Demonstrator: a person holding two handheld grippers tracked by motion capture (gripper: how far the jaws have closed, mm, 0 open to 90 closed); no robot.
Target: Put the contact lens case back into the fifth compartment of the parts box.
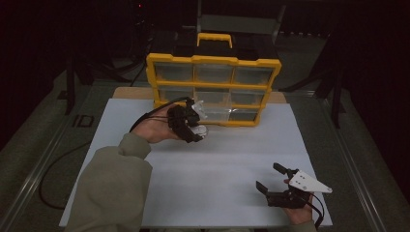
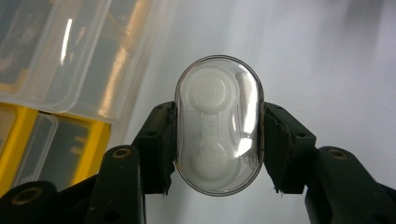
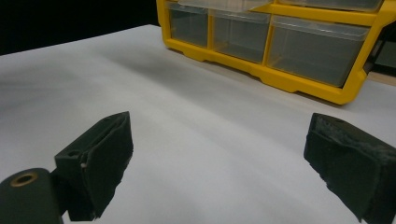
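Left tongs (image 2: pixel 217 140) clamp the case (image 2: pixel 218 125) sideways near the organizer (image 1: pixel 212 87), likely for a drawer; right tongs (image 1: pixel 274 180) idle wide.

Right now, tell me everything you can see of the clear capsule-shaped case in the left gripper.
The clear case is an oval, pill-shaped shell of glossy transparent plastic with a darker rim. Inside sits a white insert with two round wells joined by a narrow bridge. It looks closed and stands lengthwise between the pads of the left gripper, which press on its two long sides. In the high view it is held just in front of the yellow organizer, near a pulled-out clear drawer, above the white tabletop.
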